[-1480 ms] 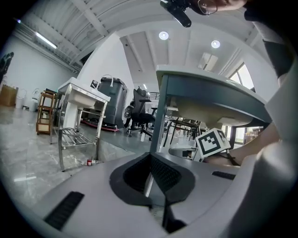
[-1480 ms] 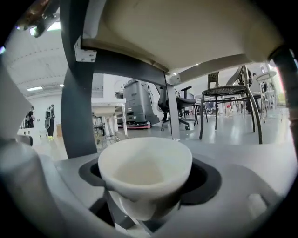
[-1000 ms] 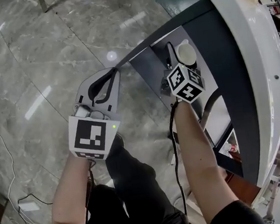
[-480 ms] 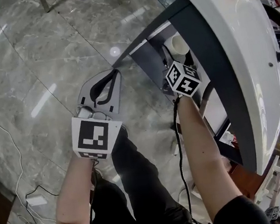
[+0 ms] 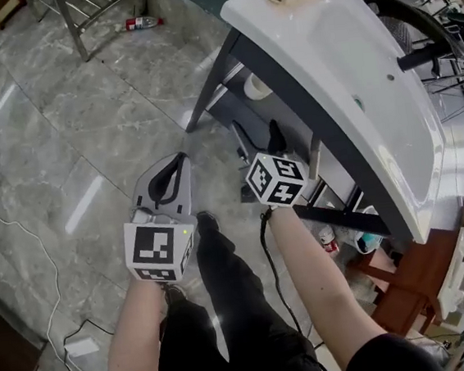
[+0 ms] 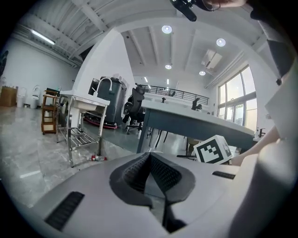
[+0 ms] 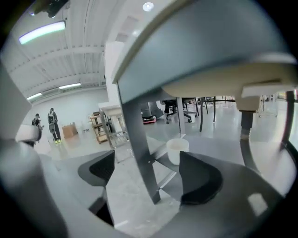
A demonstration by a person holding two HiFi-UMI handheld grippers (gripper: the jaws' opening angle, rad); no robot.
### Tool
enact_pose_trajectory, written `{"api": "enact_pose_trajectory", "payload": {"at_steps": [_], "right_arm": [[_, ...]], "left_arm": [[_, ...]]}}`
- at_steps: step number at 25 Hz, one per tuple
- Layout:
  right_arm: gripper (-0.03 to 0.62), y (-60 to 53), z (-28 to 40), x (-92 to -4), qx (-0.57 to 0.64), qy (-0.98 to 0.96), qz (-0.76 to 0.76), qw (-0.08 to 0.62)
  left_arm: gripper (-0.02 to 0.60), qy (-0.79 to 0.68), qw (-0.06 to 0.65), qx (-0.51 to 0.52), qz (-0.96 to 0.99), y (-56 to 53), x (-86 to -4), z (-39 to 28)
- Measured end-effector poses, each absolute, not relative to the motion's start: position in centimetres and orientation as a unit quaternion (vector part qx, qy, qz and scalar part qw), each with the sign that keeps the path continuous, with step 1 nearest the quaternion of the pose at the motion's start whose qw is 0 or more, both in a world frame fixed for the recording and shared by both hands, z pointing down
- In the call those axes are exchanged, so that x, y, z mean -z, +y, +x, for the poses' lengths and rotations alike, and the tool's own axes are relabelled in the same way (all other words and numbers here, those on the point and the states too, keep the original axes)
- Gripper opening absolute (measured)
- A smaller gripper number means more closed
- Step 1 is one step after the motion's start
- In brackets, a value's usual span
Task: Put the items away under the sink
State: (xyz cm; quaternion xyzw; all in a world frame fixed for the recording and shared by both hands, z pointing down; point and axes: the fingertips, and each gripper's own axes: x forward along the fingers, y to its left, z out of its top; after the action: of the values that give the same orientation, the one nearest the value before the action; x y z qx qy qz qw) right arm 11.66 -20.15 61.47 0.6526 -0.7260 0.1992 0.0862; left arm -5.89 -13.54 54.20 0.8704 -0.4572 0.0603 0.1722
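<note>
One stand leg [image 7: 139, 153], white cup [image 7: 177, 149] behind

Head view: high, facing steeply down onto marble floor [image 5: 37, 135] and white sink [image 5: 343, 62], forearms close below.
Left gripper view: low, roughly level, facing the sink's side from a little way off; its floor bottle [image 6: 98, 158] also shows in head view.
Right gripper view: close beneath the sink, facing frame leg [image 7: 139, 158] and white cup [image 7: 178, 149]; cup shared with head view.
</note>
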Motion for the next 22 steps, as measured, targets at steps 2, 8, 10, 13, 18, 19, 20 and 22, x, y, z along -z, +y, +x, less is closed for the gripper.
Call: {"api": "enact_pose_trajectory", "payload": {"at_steps": [2, 8, 10, 13, 18, 19, 20, 22], "right_arm": [[0.408, -17.8, 10.2, -58.5, -0.202, -0.732, 0.648, 0.062], [0.228, -10.5, 7.5, -51.9, -0.224, -0.722, 0.653, 0.043], [0.194, -8.6, 7.0, -49.4, -0.216, -0.718, 0.661, 0.034], [0.102, -5.7, 6.5, -45.2, -0.197, -0.715, 0.67, 0.016], [0.009, -1.2, 4.9, -39.9, -0.212, -0.733, 0.646, -0.024], [0.005, -0.5, 4.8, -39.1, -0.215, -0.734, 0.643, -0.025], [0.005, 0.1, 4.7, -38.4, -0.217, -0.735, 0.641, -0.026], [0.005, 0.8, 4.7, -37.1, -0.216, -0.736, 0.641, -0.025]], "left_arm": [[0.009, -0.457, 0.165, -0.056, 0.872, -12.0, -51.9, -6.8], [0.009, -0.431, 0.158, -0.051, 0.887, -4.8, -45.4, -9.1], [0.009, -0.424, 0.15, -0.061, 0.891, -2.7, -43.8, -9.9], [0.009, -0.427, 0.159, -0.057, 0.888, -0.8, -41.2, -10.9], [0.009, -0.435, 0.156, -0.044, 0.886, 0.7, -36.8, -12.4], [0.009, -0.434, 0.155, -0.045, 0.886, 0.9, -36.2, -12.4], [0.009, -0.432, 0.152, -0.047, 0.888, 1.1, -35.6, -12.4], [0.009, -0.427, 0.144, -0.053, 0.891, 1.4, -34.6, -12.1]]}}
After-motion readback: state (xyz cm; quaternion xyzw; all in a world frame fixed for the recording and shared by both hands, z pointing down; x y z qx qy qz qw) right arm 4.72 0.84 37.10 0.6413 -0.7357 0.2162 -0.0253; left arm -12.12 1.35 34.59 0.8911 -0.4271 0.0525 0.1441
